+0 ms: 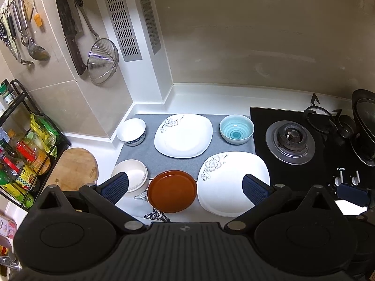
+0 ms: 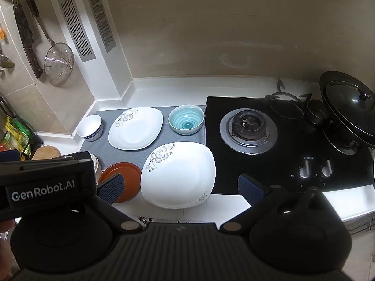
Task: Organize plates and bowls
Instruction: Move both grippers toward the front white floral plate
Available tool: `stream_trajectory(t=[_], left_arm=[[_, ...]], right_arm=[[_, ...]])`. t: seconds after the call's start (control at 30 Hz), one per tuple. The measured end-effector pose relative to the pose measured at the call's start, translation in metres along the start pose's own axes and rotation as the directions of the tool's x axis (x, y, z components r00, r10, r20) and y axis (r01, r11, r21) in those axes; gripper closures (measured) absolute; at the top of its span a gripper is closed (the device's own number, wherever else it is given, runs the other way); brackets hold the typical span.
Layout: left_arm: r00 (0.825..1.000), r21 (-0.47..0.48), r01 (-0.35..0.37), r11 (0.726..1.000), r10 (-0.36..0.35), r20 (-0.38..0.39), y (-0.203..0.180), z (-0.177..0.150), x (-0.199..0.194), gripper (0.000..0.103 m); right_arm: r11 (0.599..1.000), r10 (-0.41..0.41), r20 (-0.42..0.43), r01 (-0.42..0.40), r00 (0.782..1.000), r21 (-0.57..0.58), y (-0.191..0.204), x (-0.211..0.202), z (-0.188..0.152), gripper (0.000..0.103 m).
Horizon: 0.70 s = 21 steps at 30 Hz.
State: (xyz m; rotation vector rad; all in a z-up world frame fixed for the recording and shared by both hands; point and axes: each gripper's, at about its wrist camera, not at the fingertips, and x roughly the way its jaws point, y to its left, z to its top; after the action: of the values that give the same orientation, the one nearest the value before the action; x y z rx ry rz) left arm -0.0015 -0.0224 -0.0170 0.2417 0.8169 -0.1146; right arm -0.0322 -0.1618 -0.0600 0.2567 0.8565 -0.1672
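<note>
Cream bowl [image 1: 131,173] partly hidden behind left gripper [image 1: 185,187]; both grippers' fingers spread wide, grasping nothing; right gripper [image 2: 180,187].

We see both views lit from above and from the left, with the brightest patch on the white column [image 1: 150,53] ahead and left of the tool. The wall [image 1: 269,35] ahead looks dim and muddy, fading to black at the corners. Glare washes out the 2 white plates [image 2: 178,175] just ahead of the fingers and the counter edge [image 2: 346,201] to the right. The hob [image 2: 281,145] reads as a near-featureless black. Fisheye bending curves the counter line and stretches the edges. The tool's body nearest the lens sits dark and slightly soft.
</note>
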Motion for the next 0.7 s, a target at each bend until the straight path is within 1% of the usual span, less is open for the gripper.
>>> stream_trajectory(t=[0.27,0.7], left_arm=[[1.0,0.004,-0.011,1.0,0.011,-0.005,-0.0025,-0.0022,0.0007,0.0],[1.0,0.006,-0.006,1.0,0.006,-0.014,-0.0019,-0.003,0.0081,0.0]], right_arm=[[1.0,0.018,-0.01,-0.018,1.0,0.01,-0.0029,0.0039,-0.0023,0.0],[1.0,0.016,-0.02,-0.016,1.0,0.012,-0.004,0.0098,-0.0023,0.0]])
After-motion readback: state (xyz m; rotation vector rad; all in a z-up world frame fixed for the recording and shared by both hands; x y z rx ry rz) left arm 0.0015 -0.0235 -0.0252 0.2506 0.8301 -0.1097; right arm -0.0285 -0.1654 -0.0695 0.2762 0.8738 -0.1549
